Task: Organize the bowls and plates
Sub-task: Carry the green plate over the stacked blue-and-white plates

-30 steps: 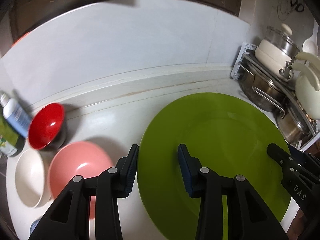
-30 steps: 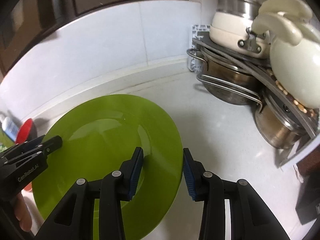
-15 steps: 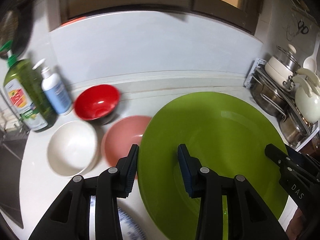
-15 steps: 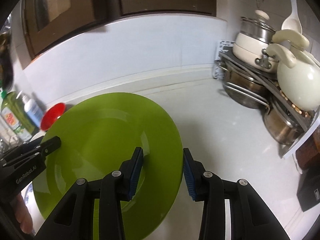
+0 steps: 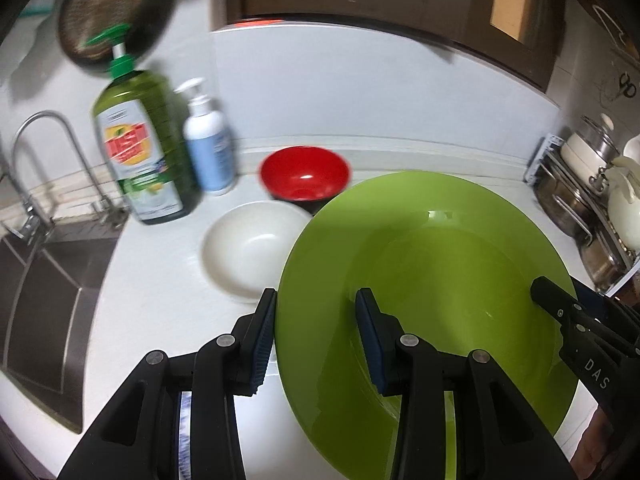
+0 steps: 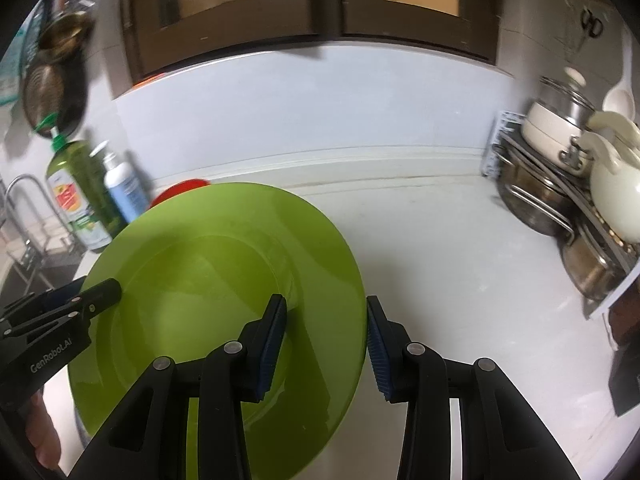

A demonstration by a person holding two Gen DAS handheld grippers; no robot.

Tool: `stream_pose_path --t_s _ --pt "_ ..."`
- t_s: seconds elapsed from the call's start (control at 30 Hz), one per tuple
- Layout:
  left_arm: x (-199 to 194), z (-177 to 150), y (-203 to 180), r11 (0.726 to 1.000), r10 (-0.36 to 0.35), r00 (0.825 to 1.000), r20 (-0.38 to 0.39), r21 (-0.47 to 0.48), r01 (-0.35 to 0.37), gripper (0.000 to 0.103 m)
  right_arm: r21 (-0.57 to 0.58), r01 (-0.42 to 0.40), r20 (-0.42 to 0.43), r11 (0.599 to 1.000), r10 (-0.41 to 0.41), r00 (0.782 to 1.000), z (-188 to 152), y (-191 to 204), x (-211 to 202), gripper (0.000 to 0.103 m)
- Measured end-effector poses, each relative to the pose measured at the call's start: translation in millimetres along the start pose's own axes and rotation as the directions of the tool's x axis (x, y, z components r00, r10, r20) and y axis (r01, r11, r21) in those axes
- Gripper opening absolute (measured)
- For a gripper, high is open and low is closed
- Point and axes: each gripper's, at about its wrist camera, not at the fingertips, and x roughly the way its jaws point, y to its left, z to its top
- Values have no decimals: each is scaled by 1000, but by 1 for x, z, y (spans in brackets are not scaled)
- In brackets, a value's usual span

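Observation:
A large green plate (image 5: 432, 292) is held up off the white counter between both grippers. My left gripper (image 5: 316, 340) is shut on its left rim, one finger under and one over. My right gripper (image 6: 326, 344) is shut on its right rim (image 6: 352, 280). The plate also fills the lower left of the right wrist view (image 6: 224, 288). A white bowl (image 5: 252, 248) and a red bowl (image 5: 304, 174) sit on the counter behind the plate's left edge. A blue-patterned dish edge (image 5: 185, 432) shows under my left gripper.
A green dish-soap bottle (image 5: 140, 148) and a white pump bottle (image 5: 208, 148) stand at the back left by the sink (image 5: 44, 288) and tap (image 5: 40, 160). A rack of pots (image 6: 560, 184) and a cream kettle (image 6: 616, 196) fills the right corner.
Both grippers have carried the green plate leftward and up. The sink, tap and bottles came into view, and the pink bowl has gone out of sight behind the plate.

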Motion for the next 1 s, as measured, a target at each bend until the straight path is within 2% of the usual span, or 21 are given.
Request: stream_pose_path --t_s 0.2,0.53,1.0 --pt "-10 -19 42 998 34 999 -33 -46 -36 39 -37 -46 -13 998 46 999 -15 42 -5 40" --pt "-21 -49 85 994 85 994 -63 -66 -90 39 -96 -112 -65 989 106 992 -38 95 -6 40" --pt "-13 -90 109 989 125 982 -142 -59 -134 40 -136 -181 -178 974 156 972 -69 129 5 40"
